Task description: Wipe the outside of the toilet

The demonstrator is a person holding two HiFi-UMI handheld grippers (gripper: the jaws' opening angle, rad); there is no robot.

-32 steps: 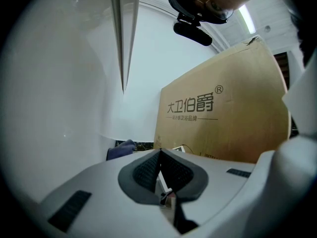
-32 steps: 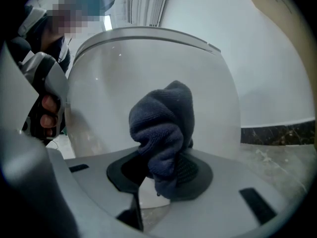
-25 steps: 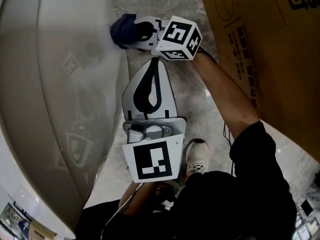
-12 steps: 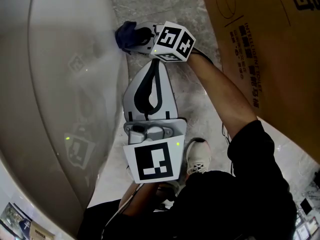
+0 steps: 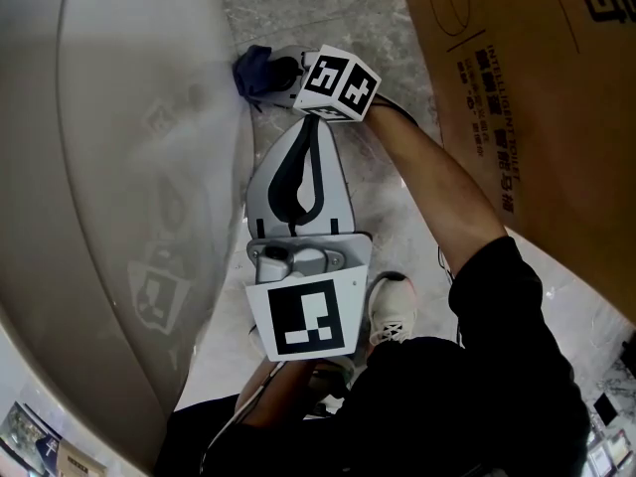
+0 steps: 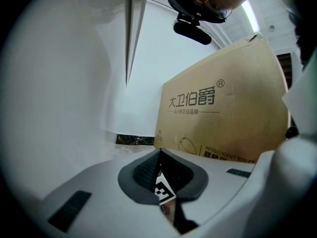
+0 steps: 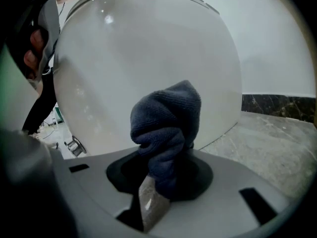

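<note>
The white toilet (image 5: 129,167) fills the left of the head view, its glossy outer side facing me. My right gripper (image 5: 278,73) at the top is shut on a dark blue cloth (image 5: 253,68), which presses against the toilet's side. In the right gripper view the bunched cloth (image 7: 166,128) stands up from the jaws in front of the toilet's curved shell (image 7: 148,53). My left gripper (image 5: 308,127) hangs mid-view beside the toilet, pointing away from me, shut with nothing in it. In its own view the left gripper (image 6: 159,155) points at the cardboard box.
A large brown cardboard box (image 5: 537,97) stands close on the right, seen also as the box (image 6: 223,118) in the left gripper view. Grey marble floor (image 5: 328,8) runs in a narrow strip between toilet and box. A person's shoe (image 5: 393,311) is on the floor below.
The right gripper with the cloth has shifted a little along the toilet's side. The left gripper has stayed where it was.
</note>
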